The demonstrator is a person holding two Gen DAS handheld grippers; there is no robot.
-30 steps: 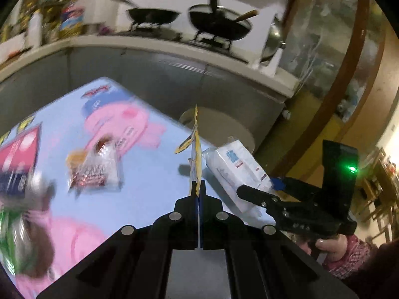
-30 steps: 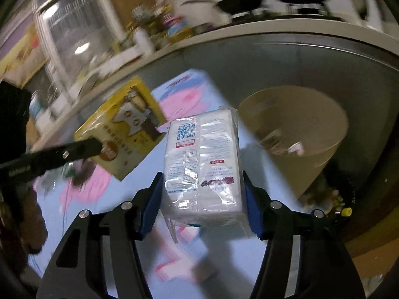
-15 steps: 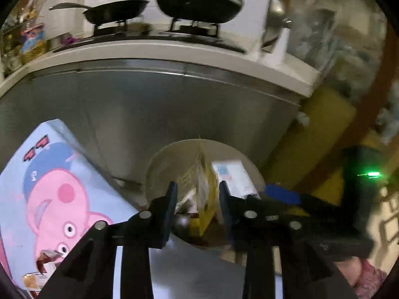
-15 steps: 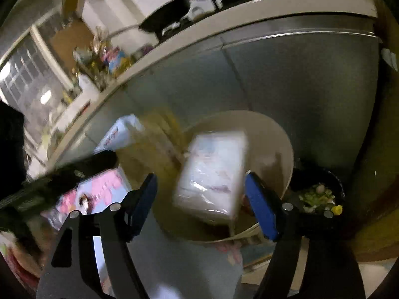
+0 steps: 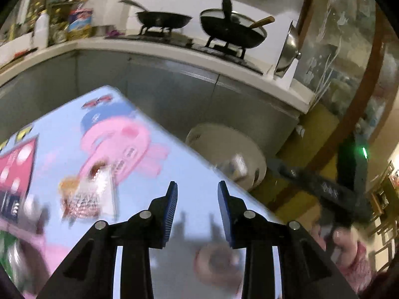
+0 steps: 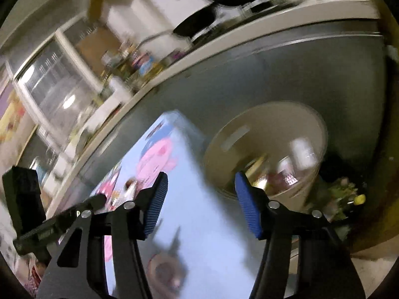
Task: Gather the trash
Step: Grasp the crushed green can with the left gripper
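Trash bin (image 6: 269, 134) — round, beige, standing on the floor just off the far corner of the table (image 5: 194, 174), in front of grey cabinet fronts (image 5: 174, 87). Inside the bin, blurred: a white packet (image 6: 303, 152) against the far wall, yellow and shiny scraps (image 6: 271, 177) lower down. Same bin in the left wrist view (image 5: 224, 149) beyond the table edge, a pale packet (image 5: 235, 165) just visible inside. Still on the table: a clear crinkled snack wrapper (image 5: 84, 194) with red and orange print, lying on the pink cartoon pig of the light-blue tablecloth; further left a red-and-white pack (image 5: 15, 174) and something green (image 5: 10, 249) at the frame edge, too blurred to identify. Left gripper (image 5: 197, 191) over the near part of the table, blue-padded fingers (image 5: 172, 199) parted moderately, nothing between them. Right gripper (image 6: 199, 182) spread wide, blue pads (image 6: 245, 204) empty, aimed over the table edge with the bin behind its right finger. Right gripper body also seen from the left view (image 5: 324, 186), green light lit, held by a hand (image 5: 341, 239) in a pink sleeve. On the counter behind: two black pans (image 5: 232, 30) on a stove, bottles and packets (image 5: 62, 20) at the left end. Small dark container of green and yellow scraps (image 6: 344, 199) on the floor right of the bin. Heavy motion blur in both views.
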